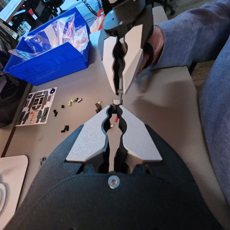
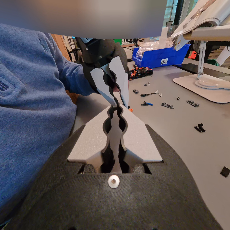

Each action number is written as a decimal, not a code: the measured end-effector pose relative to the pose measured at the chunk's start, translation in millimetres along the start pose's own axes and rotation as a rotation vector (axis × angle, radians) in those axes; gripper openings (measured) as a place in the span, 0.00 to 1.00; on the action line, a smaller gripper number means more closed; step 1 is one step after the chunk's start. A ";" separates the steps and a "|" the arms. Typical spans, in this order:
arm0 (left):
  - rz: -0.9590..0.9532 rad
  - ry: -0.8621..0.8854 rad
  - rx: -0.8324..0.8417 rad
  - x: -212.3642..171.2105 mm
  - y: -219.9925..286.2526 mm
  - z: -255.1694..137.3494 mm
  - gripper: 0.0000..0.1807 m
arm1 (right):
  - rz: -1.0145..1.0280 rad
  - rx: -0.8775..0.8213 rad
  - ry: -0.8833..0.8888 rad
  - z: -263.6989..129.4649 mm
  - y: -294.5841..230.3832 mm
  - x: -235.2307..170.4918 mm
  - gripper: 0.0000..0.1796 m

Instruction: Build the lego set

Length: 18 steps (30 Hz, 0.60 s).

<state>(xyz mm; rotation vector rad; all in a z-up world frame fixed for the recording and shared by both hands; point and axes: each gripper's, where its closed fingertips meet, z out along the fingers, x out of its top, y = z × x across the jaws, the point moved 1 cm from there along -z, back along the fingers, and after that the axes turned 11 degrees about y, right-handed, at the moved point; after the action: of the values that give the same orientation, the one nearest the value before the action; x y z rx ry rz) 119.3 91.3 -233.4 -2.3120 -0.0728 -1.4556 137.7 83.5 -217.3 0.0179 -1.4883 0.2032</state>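
Note:
In the left wrist view my left gripper is shut on a small black lego piece. A grey connector sits on top of that piece. My right gripper comes down from above and is shut on a grey pin that meets the connector. Both grippers are held tip to tip above the grey table. In the right wrist view my right gripper faces the left gripper, and only a dark sliver of the held parts shows between the tips.
A blue bin with clear plastic bags stands at the back left, with a sticker sheet and loose black pieces in front. A partly built lego model, scattered small parts and a white booklet stand lie to the right. Only a small space, under 4 cm, lies between the two pairs of fingers.

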 end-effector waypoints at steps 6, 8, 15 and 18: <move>0.079 -0.071 0.031 -6.1 -2.5 0.3 0.02 | -0.020 -0.020 -0.042 2.2 3.3 -3.8 0.02; 0.062 -0.064 0.028 -6.2 -1.9 0.4 0.02 | -0.018 -0.020 -0.040 2.3 2.9 -4.1 0.02; 0.064 -0.063 0.048 -9.3 -1.1 1.6 0.02 | -0.030 -0.030 -0.041 5.4 2.9 -3.1 0.02; -0.039 -0.041 0.037 -12.0 -0.1 -1.9 0.03 | 0.001 -0.044 -0.040 6.2 3.9 -4.6 0.02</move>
<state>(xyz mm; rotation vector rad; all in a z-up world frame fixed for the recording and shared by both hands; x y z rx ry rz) 112.2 92.7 -243.1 -2.3225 -0.1567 -1.4142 130.7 85.9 -221.7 -0.0148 -1.5324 0.1720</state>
